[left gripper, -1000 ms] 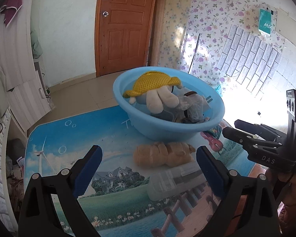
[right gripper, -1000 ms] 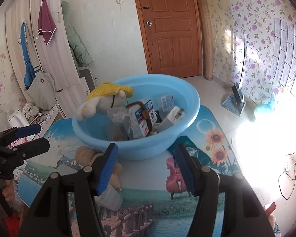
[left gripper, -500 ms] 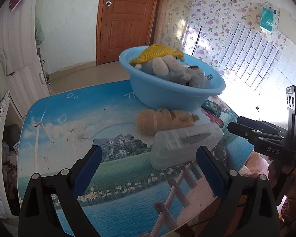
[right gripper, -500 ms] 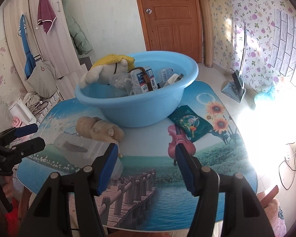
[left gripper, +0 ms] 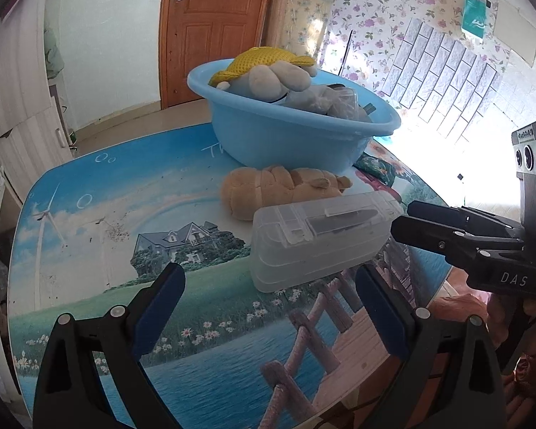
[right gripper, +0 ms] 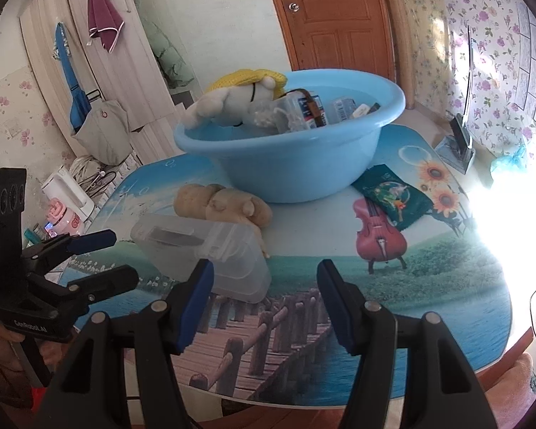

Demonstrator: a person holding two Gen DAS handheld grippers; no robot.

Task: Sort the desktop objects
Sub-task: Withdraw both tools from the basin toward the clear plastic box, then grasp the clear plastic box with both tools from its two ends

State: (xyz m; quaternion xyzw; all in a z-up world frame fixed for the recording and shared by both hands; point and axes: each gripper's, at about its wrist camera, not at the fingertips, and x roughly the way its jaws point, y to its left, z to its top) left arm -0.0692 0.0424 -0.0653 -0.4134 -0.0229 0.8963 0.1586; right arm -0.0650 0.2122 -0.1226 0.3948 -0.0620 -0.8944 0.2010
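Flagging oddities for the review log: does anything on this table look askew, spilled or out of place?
Nothing is spilled or damaged. The blue basin is heaped, and the plush toy hangs over its rim. The clear plastic box lies askew beside the tan plush.

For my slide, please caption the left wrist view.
Open left gripper above clear plastic box, tan plush toy and filled blue basin.

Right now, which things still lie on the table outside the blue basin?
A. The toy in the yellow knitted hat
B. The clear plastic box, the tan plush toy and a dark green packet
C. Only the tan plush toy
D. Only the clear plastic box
B: the clear plastic box, tan plush toy and dark green packet lie on the table beside the blue basin.
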